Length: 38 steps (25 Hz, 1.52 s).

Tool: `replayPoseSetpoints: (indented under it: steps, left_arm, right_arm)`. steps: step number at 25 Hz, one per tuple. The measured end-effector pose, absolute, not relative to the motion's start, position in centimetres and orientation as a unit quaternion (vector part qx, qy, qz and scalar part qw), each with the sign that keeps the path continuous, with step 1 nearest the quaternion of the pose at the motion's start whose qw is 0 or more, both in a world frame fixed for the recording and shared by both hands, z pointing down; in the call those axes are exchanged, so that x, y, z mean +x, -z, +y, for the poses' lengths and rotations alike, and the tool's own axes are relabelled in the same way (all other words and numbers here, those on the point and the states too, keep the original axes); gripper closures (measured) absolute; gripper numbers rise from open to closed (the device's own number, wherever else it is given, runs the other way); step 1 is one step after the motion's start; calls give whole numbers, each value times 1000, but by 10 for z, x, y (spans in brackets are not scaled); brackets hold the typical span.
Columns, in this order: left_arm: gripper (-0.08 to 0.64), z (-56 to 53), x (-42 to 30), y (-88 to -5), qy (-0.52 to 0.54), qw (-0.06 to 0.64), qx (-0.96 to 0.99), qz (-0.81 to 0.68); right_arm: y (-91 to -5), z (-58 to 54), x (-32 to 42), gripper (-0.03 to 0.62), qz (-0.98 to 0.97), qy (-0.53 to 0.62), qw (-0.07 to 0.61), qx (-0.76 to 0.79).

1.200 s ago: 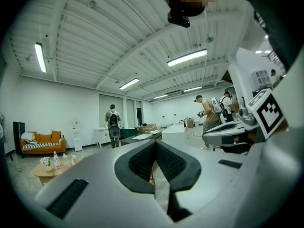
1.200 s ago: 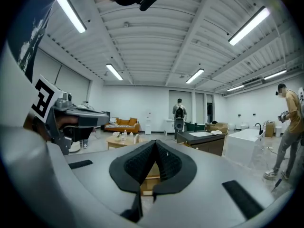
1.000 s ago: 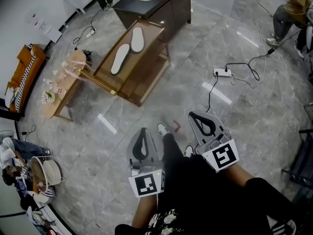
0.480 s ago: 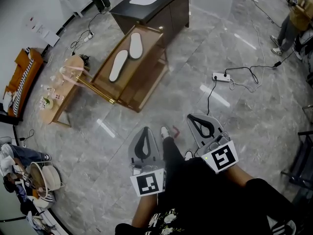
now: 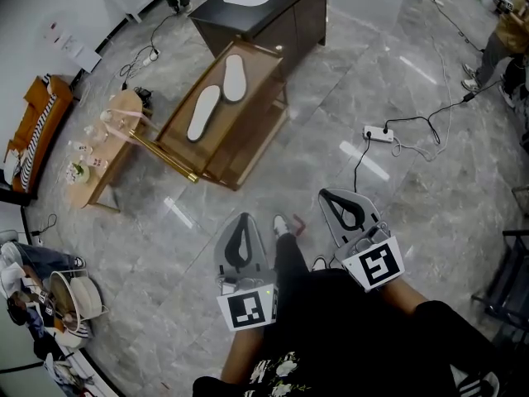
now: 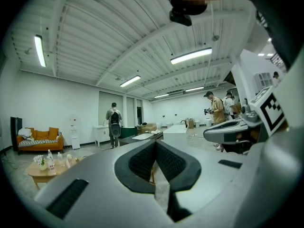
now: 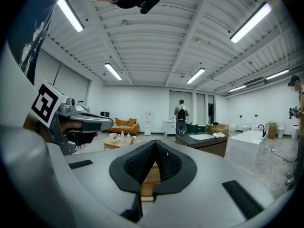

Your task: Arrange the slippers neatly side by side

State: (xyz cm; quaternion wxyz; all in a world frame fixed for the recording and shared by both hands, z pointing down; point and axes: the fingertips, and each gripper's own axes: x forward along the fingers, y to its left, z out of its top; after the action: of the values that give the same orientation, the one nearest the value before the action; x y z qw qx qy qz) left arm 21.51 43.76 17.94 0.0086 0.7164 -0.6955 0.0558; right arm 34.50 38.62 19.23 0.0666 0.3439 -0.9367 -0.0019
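Two white slippers lie on a low brown wooden stand across the floor in the head view: one slipper at its middle, the other slipper farther back and angled apart from it. My left gripper and right gripper hover near my body, well short of the stand, both shut and empty. In the left gripper view the left gripper has its pads pressed together; the right gripper view shows the right gripper the same way, with a strip of the wooden stand below the pads.
A dark cabinet stands behind the stand. A small round table with bottles is to its left, an orange sofa farther left. A power strip with cables lies on the grey floor at right. Another person stands far right.
The head view has shifted slightly. Both grippers stay shut in about the same place, and the slippers have not moved.
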Motion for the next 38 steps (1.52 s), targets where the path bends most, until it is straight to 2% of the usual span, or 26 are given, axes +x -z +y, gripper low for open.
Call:
replayPoseSetpoints:
  steps: [38]
  left_arm:
    - [560, 305, 91, -176, -33, 15, 749, -662]
  right_arm:
    - [-187, 265, 230, 595, -918, 8, 65, 391]
